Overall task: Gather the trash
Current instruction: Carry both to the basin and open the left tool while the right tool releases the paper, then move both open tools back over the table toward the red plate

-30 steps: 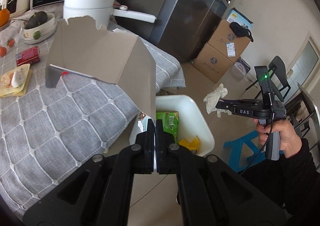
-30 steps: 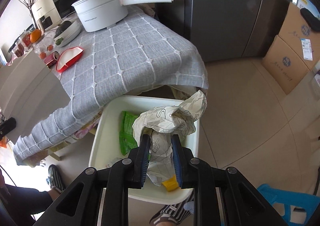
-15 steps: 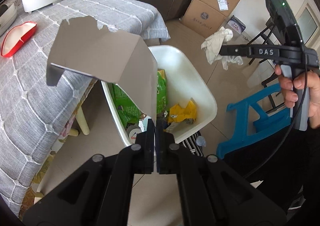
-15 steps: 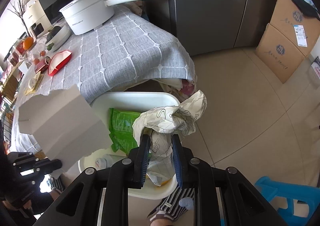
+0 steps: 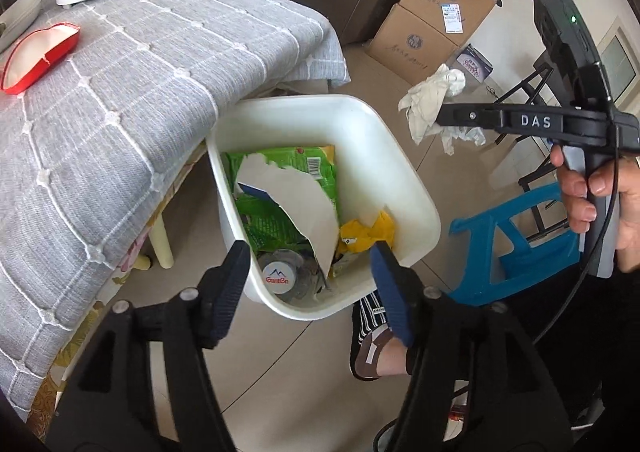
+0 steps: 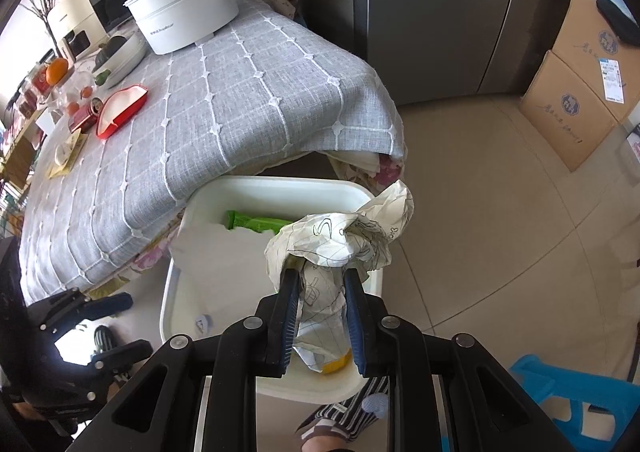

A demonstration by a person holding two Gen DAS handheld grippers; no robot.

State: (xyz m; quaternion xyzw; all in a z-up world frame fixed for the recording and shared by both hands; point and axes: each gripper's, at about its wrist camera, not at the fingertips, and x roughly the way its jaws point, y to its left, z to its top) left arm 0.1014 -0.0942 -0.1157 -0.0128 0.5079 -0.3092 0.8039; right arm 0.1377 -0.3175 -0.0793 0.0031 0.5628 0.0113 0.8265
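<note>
A white trash bin (image 5: 404, 188) stands on the floor beside the table; it also shows in the right wrist view (image 6: 280, 185). My left gripper (image 5: 310, 272) is open and empty just above the bin's near rim. A torn piece of cardboard (image 5: 296, 204) lies inside the bin on green wrappers (image 5: 280, 160), a yellow wrapper (image 5: 362, 236) and a bottle (image 5: 278, 276). My right gripper (image 6: 322, 284) is shut on a crumpled printed paper (image 6: 344, 240) over the bin's right side; the paper also shows in the left wrist view (image 5: 432, 100).
A table with a grey checked cloth (image 6: 224, 100) overhangs the bin and carries a white pot (image 6: 184, 16) and a red-rimmed packet (image 6: 120, 108). Cardboard boxes (image 6: 576, 100) and a fridge (image 6: 432, 12) stand behind. A blue stool (image 5: 508, 240) and my foot (image 5: 378, 348) are near the bin.
My left gripper has opened and let go of the cardboard, which has dropped into the bin. My right gripper still holds the crumpled paper over the bin.
</note>
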